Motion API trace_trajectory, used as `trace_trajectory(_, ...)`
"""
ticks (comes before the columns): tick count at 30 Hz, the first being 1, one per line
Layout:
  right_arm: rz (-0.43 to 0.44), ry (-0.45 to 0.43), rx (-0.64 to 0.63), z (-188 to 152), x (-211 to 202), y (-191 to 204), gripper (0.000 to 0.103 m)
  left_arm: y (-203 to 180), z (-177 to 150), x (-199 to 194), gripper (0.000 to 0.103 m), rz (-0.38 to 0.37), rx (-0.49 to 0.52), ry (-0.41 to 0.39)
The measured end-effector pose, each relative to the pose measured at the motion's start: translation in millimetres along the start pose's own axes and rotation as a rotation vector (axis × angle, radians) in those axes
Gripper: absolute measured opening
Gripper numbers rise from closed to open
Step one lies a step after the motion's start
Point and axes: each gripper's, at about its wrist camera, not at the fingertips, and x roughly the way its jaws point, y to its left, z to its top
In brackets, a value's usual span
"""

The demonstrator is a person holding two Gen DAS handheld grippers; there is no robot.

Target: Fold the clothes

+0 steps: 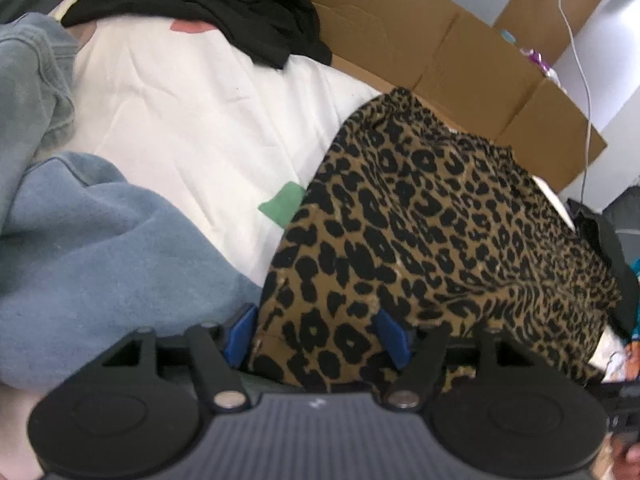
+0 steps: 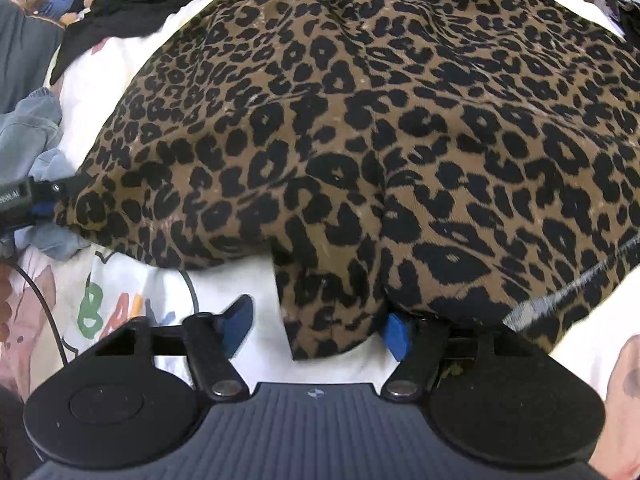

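We see the leopard-print garment (image 1: 432, 216) spread over a white printed sheet (image 1: 192, 120), with its near edge bunched up at both hand-held grippers. In the left wrist view, the left hand-held gripper (image 1: 316, 332) stands partly open, and a fold of the leopard fabric fills the gap between its blue fingertips (image 1: 242, 330); the cloth lies against both pads, but we cannot tell whether they pinch it. In the right wrist view, the right hand-held gripper (image 2: 320, 328) is also partly open: a hanging corner of the garment (image 2: 360, 140) drops between its blue fingertips (image 2: 396, 334) and touches the one on the right of the picture, while the other stands clear of the cloth with white sheet showing in the gap. At the left edge of that view the left hand-held gripper (image 2: 38, 200) sits at the garment's far corner. Beside the garment in the left wrist view lies a blue sweatshirt (image 1: 92, 248), just beside the left gripper, and a grey-blue piece of clothing (image 1: 32, 88) farther up. A black garment (image 1: 208, 12) lies crumpled at the far end of the sheet, well apart from the leopard print. Flattened cardboard (image 1: 440, 44) runs along the far side, and a white cable (image 1: 580, 64) hangs in front of it.
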Motion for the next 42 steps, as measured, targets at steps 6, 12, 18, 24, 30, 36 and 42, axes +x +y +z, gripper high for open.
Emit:
trace_trajectory(6,0.049,0.053,0.061,4.9,-18.7,-26.8,0.004,-3.1,0.5,-2.6,0.021,0.047,0.046,0.020)
trace_trajectory(12,0.150,0.051,0.109,1.0,-57.9,-44.8,0.003,-2.2,8.5,-35.9,0.007,0.022,-0.008,-0.083)
trace_trajectory(18,0.287,0.103,0.078,10.4,-70.2,-58.2,0.004,-12.0,13.3,-77.6,0.012,0.044,0.005,-0.242)
trace_trajectory(24,0.238,0.211,0.038,9.5,-60.4,-60.3,0.032,4.4,8.3,-49.4,0.036,0.117,-0.070,-0.109)
trace_trajectory(30,0.329,0.183,-0.086,23.1,-74.0,-42.4,0.042,6.8,6.5,-33.7,0.054,0.122,-0.043,-0.059)
trace_trajectory(36,0.230,0.086,-0.167,42.5,-80.2,-43.7,0.044,-13.3,-0.7,-9.4,0.054,0.134,0.083,0.011)
trace_trajectory(42,-0.005,0.010,-0.231,42.5,-50.8,-53.5,0.044,-16.8,-5.8,-4.6,0.054,0.143,0.107,0.022)
